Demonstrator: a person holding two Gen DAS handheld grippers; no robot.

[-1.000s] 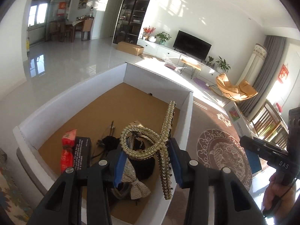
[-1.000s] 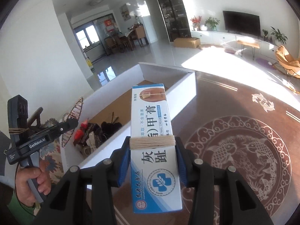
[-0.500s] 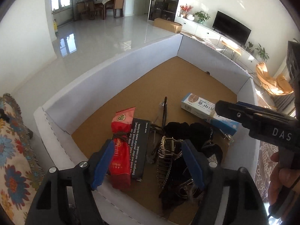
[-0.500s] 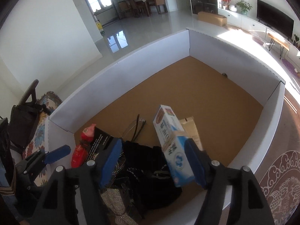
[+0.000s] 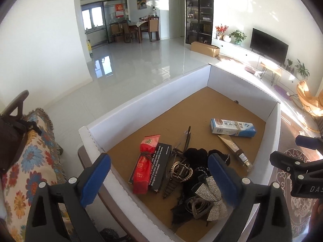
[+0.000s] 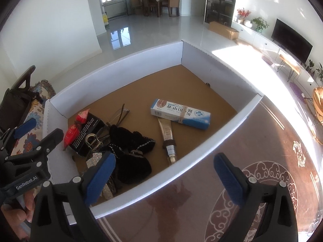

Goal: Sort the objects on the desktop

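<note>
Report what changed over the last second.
Both grippers let go. The left gripper dropped the gold hair claw into the white box; the right gripper released the blue-and-white carton there. Both now hang open. The red packet stayed put.

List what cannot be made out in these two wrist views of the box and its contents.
- Left wrist view: the right gripper is cut off by the frame edge.
- Right wrist view: the silver bow clip is mostly hidden behind the right gripper's left finger.
- Both views: small print on the blue-and-white carton and the black box is too small to read.
</note>
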